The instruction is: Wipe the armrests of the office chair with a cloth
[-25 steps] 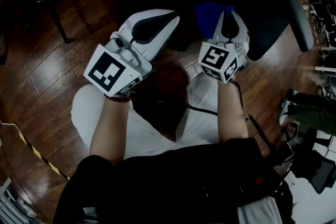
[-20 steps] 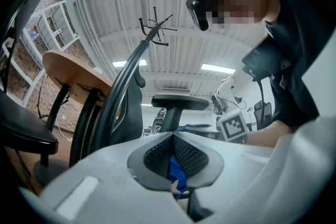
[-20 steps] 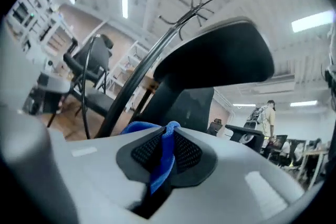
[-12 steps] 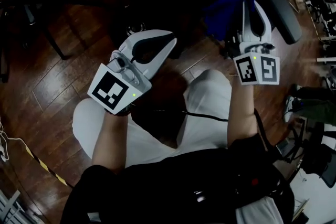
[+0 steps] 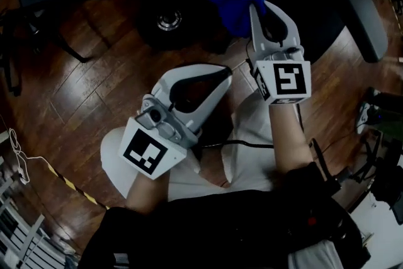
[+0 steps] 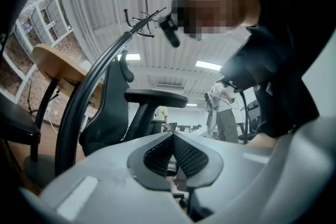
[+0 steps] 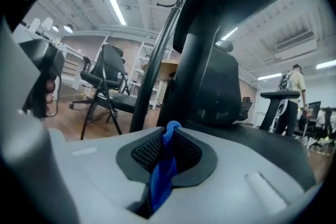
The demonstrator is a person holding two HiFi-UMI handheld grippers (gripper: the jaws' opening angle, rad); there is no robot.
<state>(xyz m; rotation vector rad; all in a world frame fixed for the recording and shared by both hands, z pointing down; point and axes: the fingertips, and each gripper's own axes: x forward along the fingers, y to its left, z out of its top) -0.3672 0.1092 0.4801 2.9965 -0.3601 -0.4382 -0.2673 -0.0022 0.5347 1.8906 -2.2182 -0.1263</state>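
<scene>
Right gripper view has the right tool (image 7: pixel 167 132) clenched on the blue cloth (image 7: pixel 164 170). A fold of it is pinched between the ribbed pads, with a small tuft poking past the tips and the rest trailing back toward the camera. Just beyond those tips rises the black office chair (image 7: pixel 210 86), its tall back filling the middle of the picture and its dark seat spreading out close in front of the tool.

The left tool (image 6: pixel 173 136) is clenched on nothing, its ribbed pads meeting at the tips. Ahead of it stands one armrest (image 6: pixel 155 96) of the chair, a flat black pad on a slanted stem just beside the chair's back.

From the head view, the right tool (image 5: pixel 257 7) reaches up to the chair, and the cloth (image 5: pixel 233 9) bunches at its tips against the chair's dark underside. The left tool (image 5: pixel 221 74) sits farther back from the chair, over the person's white trousers (image 5: pixel 252 154). A round caster hub (image 5: pixel 169 21) at the chair's base rests on the wooden floor (image 5: pixel 94 72), which spreads out to the left of the chair.
</scene>
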